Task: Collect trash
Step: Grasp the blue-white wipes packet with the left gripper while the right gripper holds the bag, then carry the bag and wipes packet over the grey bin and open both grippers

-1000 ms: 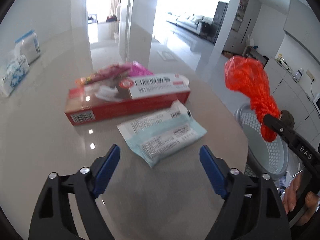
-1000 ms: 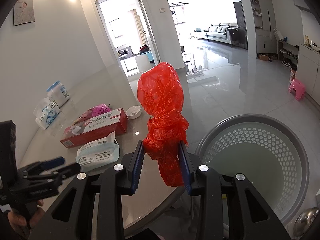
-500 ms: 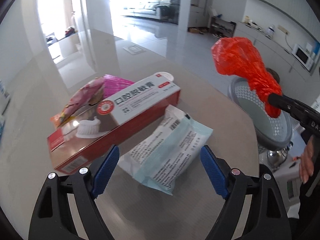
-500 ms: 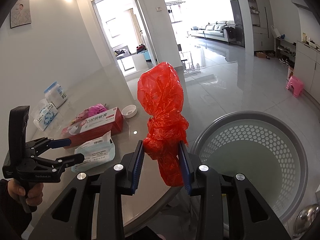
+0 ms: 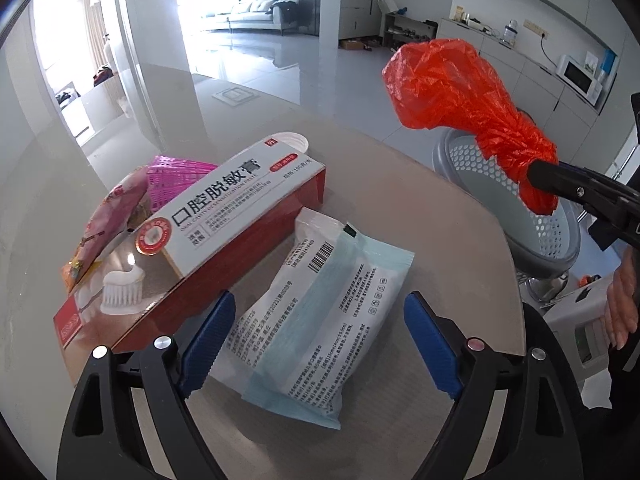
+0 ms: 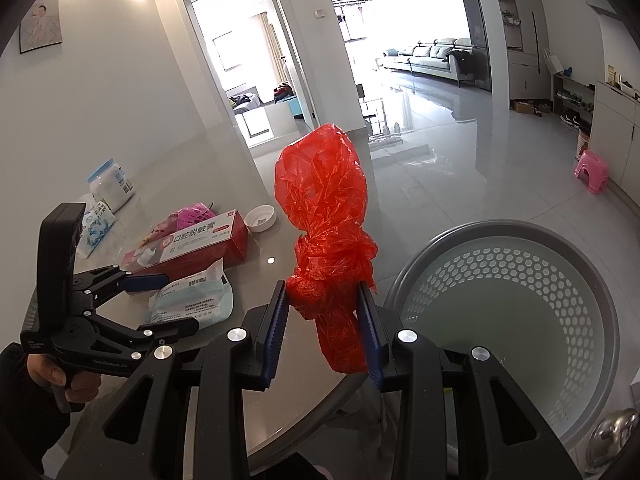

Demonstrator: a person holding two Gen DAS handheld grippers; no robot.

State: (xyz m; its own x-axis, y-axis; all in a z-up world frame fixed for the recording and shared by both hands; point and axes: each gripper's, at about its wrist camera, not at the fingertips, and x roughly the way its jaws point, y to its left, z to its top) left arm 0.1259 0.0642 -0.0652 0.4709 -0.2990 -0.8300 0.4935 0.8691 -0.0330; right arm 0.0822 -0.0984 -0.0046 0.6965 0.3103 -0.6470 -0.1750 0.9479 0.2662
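My right gripper (image 6: 324,312) is shut on a crumpled red plastic bag (image 6: 326,224) and holds it upright above the table's edge, just left of the grey perforated bin (image 6: 508,316); the bag also shows in the left wrist view (image 5: 460,100). My left gripper (image 5: 316,320) is open, its jaws on either side of a light blue and white sealed packet (image 5: 316,312) lying on the table. The packet also shows in the right wrist view (image 6: 192,300), with the left gripper (image 6: 160,304) around it.
A red and white toothpaste box (image 5: 192,240) lies just left of the packet, over a pink wrapper (image 5: 120,208). A white lid (image 6: 260,218) lies beyond it. Wipes packs and a jar (image 6: 112,184) stand at the far left. The bin (image 5: 516,200) stands below the table's right edge.
My left gripper has moved forward and turned right, so its open jaws now flank the blue packet. The right gripper with the red bag has barely moved.
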